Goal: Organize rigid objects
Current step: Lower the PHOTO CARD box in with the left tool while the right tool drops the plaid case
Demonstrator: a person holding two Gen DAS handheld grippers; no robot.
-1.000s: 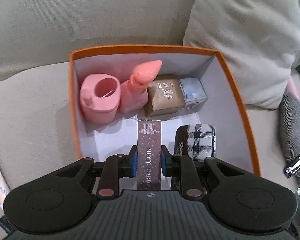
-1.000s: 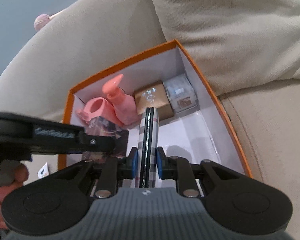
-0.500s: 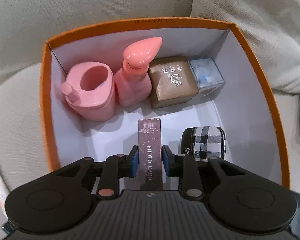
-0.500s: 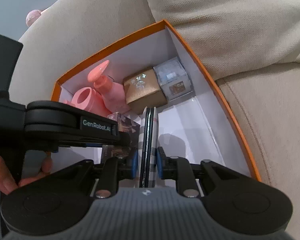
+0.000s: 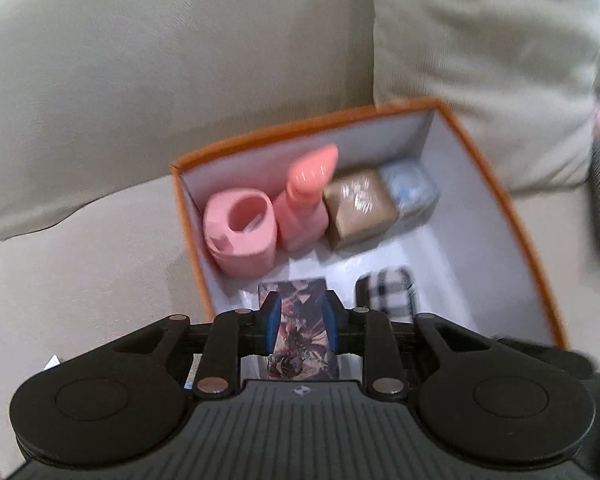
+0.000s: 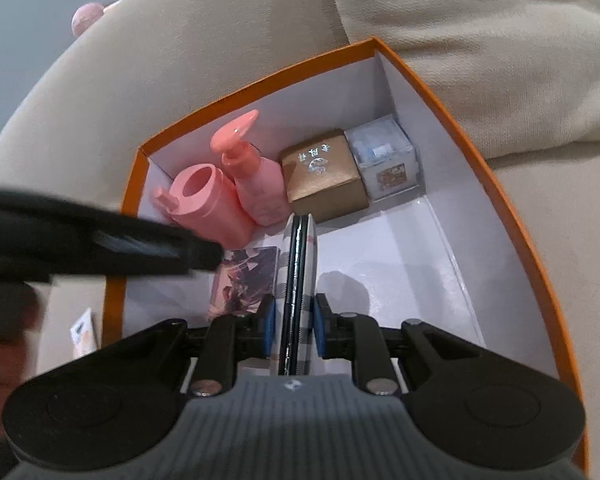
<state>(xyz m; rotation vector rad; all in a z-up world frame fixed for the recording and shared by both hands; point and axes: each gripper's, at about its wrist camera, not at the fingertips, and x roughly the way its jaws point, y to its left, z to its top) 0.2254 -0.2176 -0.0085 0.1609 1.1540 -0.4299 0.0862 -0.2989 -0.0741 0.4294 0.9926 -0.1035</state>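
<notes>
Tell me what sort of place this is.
Probably a living room at home: the orange box sits on a beige sofa seat, with a matching cushion leaning behind it.

Soft, even indoor light on both my cams. My left view is smeared with motion blur; the orange box (image 5: pixel 496 184) looks fuzzy. My right view's sharper, apart from a blurred dark streak at left. Fisheye bends the edges.

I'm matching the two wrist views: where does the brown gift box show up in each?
Left wrist: brown gift box in the back row, right of centre, beside the pink pump bottle.
Right wrist: brown gift box near centre, back row.
Shared landmark: the orange box rim.
</notes>
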